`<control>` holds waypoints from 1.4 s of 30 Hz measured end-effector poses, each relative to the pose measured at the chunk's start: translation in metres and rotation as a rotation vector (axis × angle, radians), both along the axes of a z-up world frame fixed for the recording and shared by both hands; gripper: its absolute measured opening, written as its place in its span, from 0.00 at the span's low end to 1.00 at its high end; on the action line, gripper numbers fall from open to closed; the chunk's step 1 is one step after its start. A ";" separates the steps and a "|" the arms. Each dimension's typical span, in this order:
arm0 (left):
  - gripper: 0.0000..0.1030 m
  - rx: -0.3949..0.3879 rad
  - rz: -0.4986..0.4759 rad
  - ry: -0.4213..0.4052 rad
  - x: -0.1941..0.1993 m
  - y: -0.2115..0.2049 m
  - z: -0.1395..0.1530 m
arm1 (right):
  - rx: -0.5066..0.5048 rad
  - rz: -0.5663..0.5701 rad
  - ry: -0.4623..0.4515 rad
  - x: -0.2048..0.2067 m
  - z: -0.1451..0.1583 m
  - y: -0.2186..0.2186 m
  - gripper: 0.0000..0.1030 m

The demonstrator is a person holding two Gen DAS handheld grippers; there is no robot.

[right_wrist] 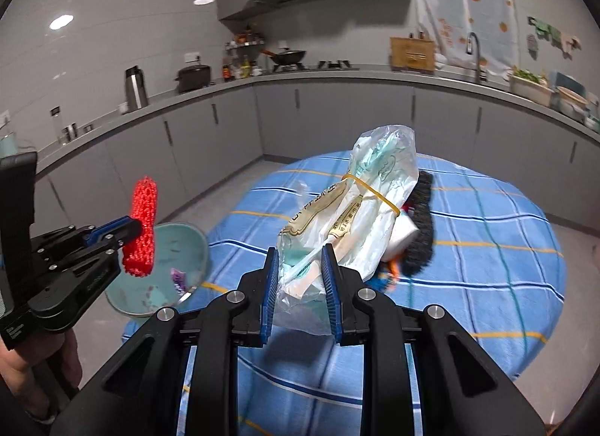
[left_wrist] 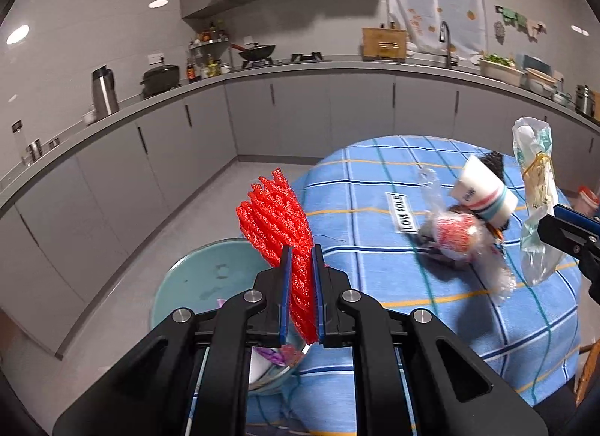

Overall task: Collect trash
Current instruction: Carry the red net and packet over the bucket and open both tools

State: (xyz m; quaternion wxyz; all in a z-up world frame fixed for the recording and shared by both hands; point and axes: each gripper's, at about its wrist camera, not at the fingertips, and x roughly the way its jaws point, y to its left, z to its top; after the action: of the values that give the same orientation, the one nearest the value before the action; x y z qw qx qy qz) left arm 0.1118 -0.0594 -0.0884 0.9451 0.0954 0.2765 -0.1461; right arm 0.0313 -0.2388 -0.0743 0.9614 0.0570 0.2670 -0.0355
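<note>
Two tongs are busy at this moment. My left tongs (left_wrist: 302,248) are pinching a red foam net sleeve (left_wrist: 277,218), lifted in the air above the teal bowl (left_wrist: 195,282), which stands at the edge of the bench (left_wrist: 375,181) with its blue checked cloth. My right tongs (right_wrist: 300,248) are pinching a crumpled plastic bag (right_wrist: 371,188) bound with a yellow rubber band (right_wrist: 371,186), also held above the bench. More trash lies on the cloth: a paper cup (left_wrist: 483,188) on its side, touching a clear wrapper (left_wrist: 461,233). In the bowl I see a purple scrap (right_wrist: 179,278).
</note>
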 end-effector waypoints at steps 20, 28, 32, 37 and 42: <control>0.10 -0.016 0.103 0.013 0.015 0.044 -0.003 | -0.017 0.165 -0.023 0.036 0.011 0.054 0.23; 0.10 -0.019 0.133 0.022 0.025 0.059 -0.006 | -0.015 0.216 -0.016 0.050 0.009 0.071 0.23; 0.10 -0.029 0.160 0.031 0.033 0.072 -0.009 | -0.012 0.258 -0.017 0.059 0.008 0.081 0.23; 0.10 -0.041 0.181 0.035 0.041 0.085 -0.011 | -0.001 0.324 -0.005 0.076 0.002 0.097 0.23; 0.10 -0.045 0.195 0.056 0.049 0.092 -0.019 | 0.000 0.371 0.014 0.090 -0.005 0.112 0.23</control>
State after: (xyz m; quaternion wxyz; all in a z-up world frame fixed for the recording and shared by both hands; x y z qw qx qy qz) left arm 0.1606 0.0322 -0.1072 0.9486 0.0428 0.3074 -0.0620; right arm 0.1217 -0.1272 -0.0795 0.9496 0.0065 0.2794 0.1422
